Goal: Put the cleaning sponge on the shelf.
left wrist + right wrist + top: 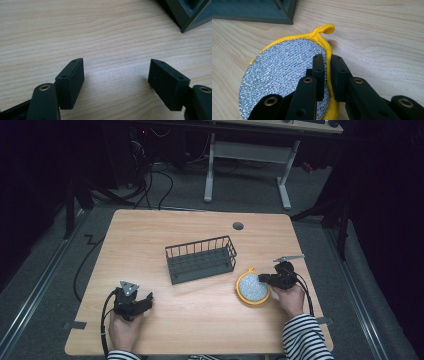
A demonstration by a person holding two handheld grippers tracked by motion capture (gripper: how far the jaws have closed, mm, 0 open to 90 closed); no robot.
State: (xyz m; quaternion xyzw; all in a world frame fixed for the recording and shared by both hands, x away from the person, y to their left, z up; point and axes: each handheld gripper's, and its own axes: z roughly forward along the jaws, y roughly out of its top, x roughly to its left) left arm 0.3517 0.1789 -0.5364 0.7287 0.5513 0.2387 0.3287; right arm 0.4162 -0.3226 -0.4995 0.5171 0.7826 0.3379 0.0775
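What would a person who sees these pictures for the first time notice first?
Probably the round pad, silver with a yellow rim, lying on the wooden table near its right edge; the right gripper is shut on that rim. Next, the dark wire basket standing at the middle of the table. The left gripper rests open near the front left, with nothing between its jaws.

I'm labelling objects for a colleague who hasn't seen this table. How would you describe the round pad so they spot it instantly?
On the light wooden table, look just right of the dark wire basket. There lies a round silver-mesh scouring pad with a yellow rim and loop, its edge pinched by the right gripper. Nothing else is yellow.
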